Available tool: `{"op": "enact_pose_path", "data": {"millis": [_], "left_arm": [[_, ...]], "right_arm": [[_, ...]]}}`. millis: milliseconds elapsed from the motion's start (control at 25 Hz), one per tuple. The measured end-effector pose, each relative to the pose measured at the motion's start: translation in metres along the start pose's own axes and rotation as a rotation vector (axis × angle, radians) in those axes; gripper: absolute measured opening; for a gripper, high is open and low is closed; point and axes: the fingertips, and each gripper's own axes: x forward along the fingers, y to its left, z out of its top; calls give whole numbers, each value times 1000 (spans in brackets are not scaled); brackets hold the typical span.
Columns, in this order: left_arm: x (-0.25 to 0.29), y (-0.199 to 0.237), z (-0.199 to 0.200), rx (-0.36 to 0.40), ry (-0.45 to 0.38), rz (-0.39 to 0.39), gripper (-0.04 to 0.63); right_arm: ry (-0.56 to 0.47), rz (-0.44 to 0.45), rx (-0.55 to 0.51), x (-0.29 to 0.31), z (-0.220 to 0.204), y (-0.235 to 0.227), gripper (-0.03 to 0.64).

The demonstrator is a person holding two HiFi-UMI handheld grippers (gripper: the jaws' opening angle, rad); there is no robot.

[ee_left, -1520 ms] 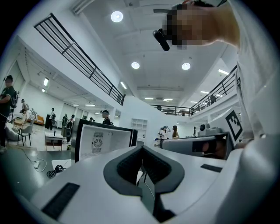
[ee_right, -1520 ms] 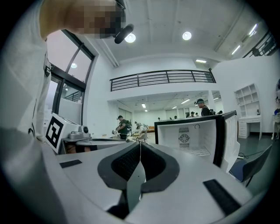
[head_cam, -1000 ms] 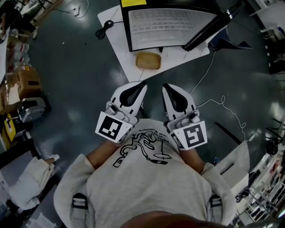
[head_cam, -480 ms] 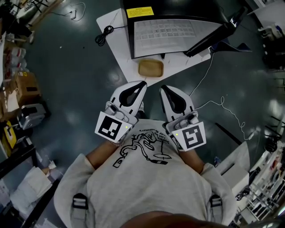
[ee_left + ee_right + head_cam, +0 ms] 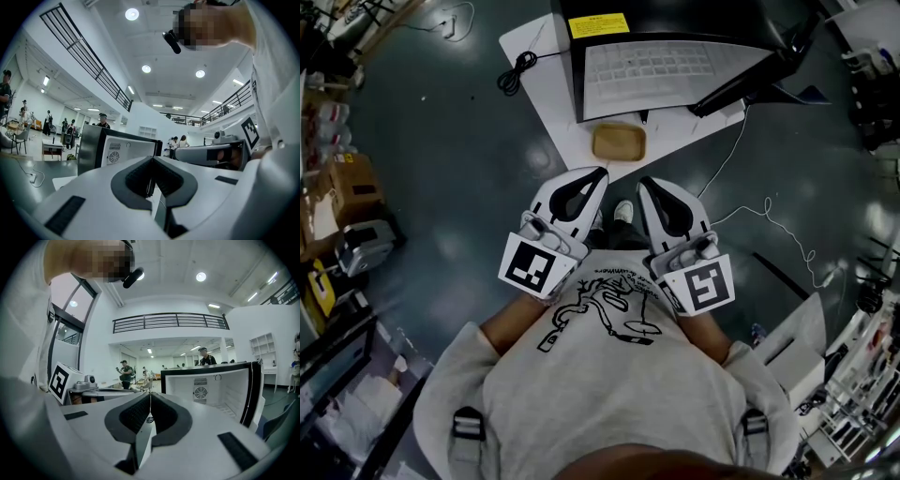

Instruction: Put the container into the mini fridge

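Container (image 5: 619, 142) seen on white board (image 5: 546, 94), just before open mini fridge (image 5: 661, 66). Left gripper (image 5: 599, 175) and right gripper (image 5: 643, 184) closed, empty, short of container. Judged light, rigid, shallow (possibly slippery); rim best pinched at side edge.

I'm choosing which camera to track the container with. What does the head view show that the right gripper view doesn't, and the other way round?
Only the head view: the tan container, lying on the white board in front of the mini fridge, and a coiled black cable. Only the right gripper view: the fan on the mini fridge's back wall, a balcony railing and people beyond. Both: the open mini fridge, the left gripper and the right gripper, each shut and empty.
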Motion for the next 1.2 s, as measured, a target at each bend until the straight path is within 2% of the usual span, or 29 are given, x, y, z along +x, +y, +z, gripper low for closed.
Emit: {"op": "enact_pose_path", "data": {"millis": [600,960,1200], "left_arm": [[14,3,-3,9,22,3,17],[37,1,-7,22,35,15,17],[61,8,-19,15,75,38,17]], "right_arm": [[-6,-12,4,3,1,-18,28],[-3,-16,9,2,-3,-46,28],[13,-19,10,8,-8,-75,28]]}}
